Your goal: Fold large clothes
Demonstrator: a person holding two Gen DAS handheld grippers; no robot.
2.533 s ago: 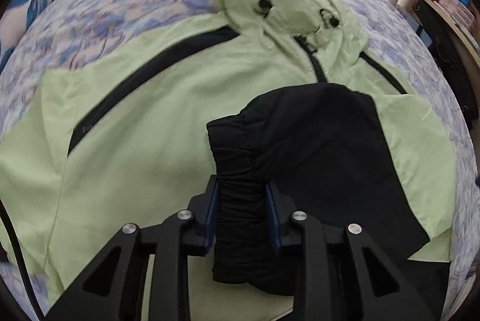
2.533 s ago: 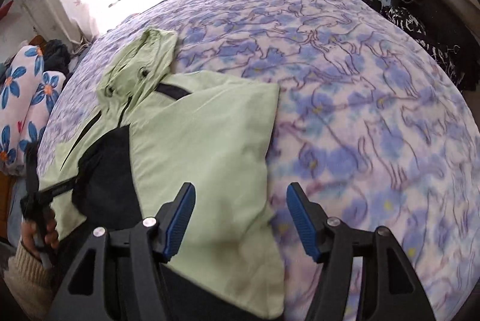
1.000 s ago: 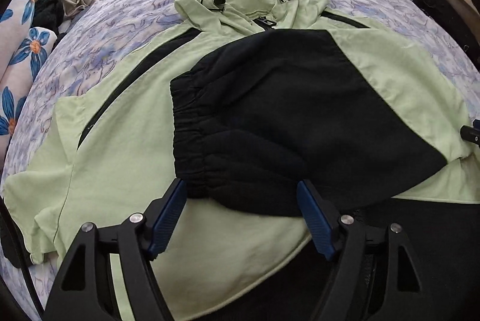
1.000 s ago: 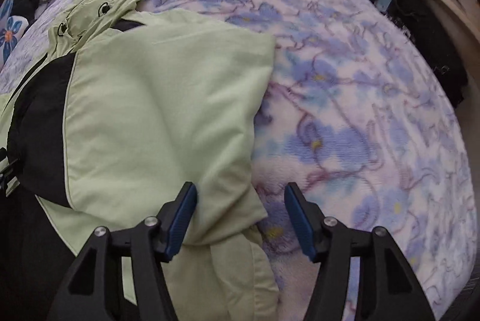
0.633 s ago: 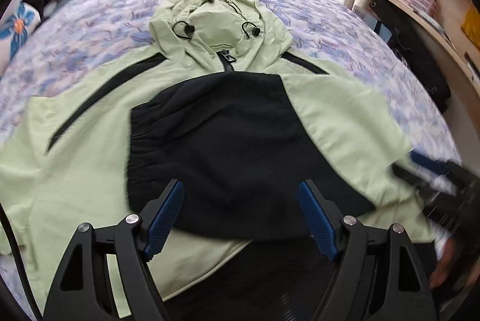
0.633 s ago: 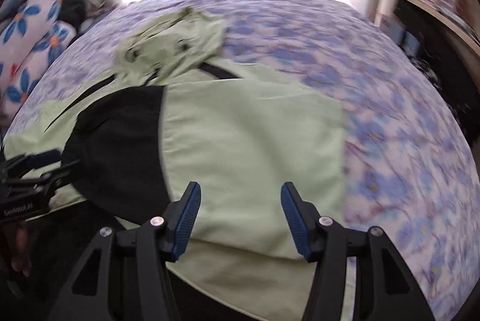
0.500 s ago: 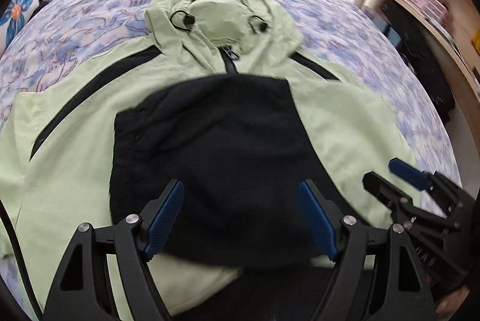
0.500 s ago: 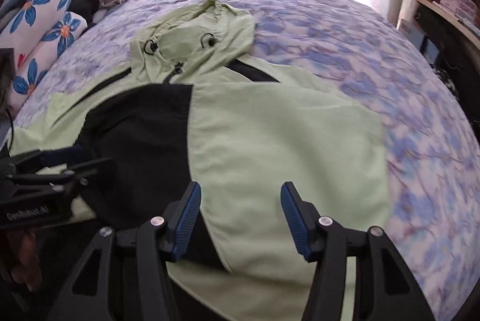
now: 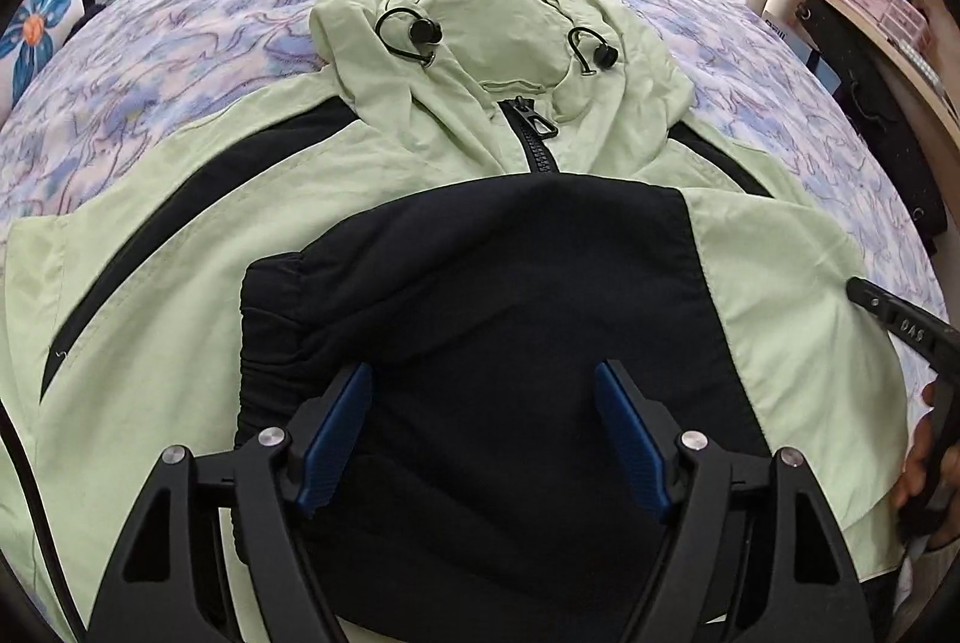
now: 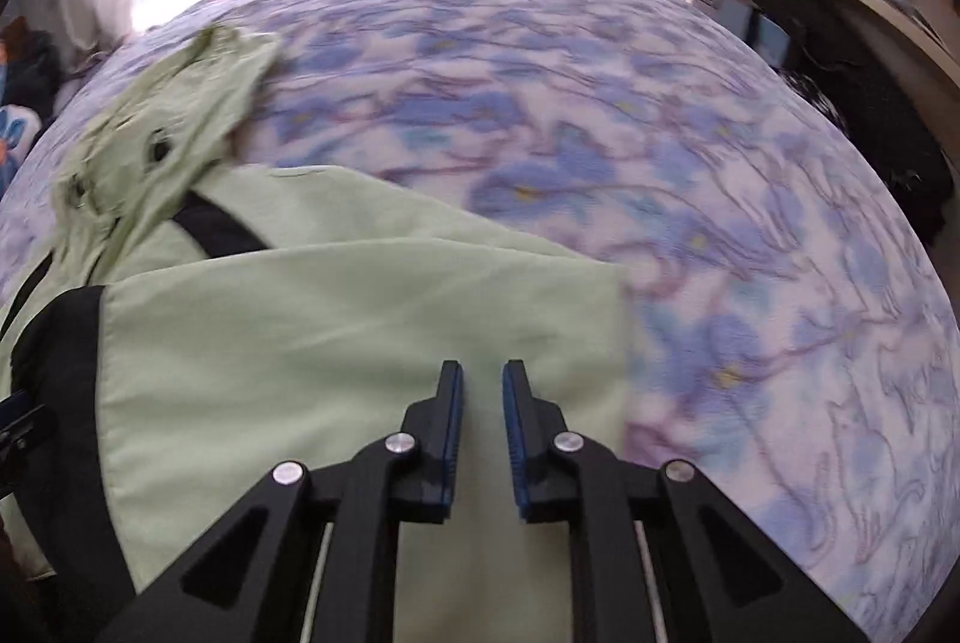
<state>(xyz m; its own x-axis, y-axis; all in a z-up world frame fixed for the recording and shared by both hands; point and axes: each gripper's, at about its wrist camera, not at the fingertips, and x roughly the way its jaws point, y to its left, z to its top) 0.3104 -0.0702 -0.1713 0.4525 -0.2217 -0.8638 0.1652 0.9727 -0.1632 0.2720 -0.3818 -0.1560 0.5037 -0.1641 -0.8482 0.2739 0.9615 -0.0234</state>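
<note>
A light green hooded jacket (image 9: pixel 180 319) with black stripes lies face up on the bed, hood (image 9: pixel 498 18) at the far end. Its right sleeve is folded across the chest, ending in a black cuff section (image 9: pixel 480 319). My left gripper (image 9: pixel 483 415) is open and empty, hovering over the black sleeve end. My right gripper (image 10: pixel 482 385) has its jaws nearly closed on the green folded sleeve (image 10: pixel 360 331) near its right edge; a narrow gap shows between the pads. The right gripper also shows at the right edge of the left wrist view (image 9: pixel 900 325).
The bed carries a blue and purple floral blanket (image 10: pixel 690 199). A wooden shelf (image 9: pixel 870 12) with boxes and dark items stands at the right. Flowered pillows (image 9: pixel 36 36) lie at the far left. A bright curtained window is behind the bed.
My left gripper let go of the black cuff and opened, leaving the sleeve laid across the chest. My right gripper moved onto the folded sleeve's edge and closed from wide open to nearly shut.
</note>
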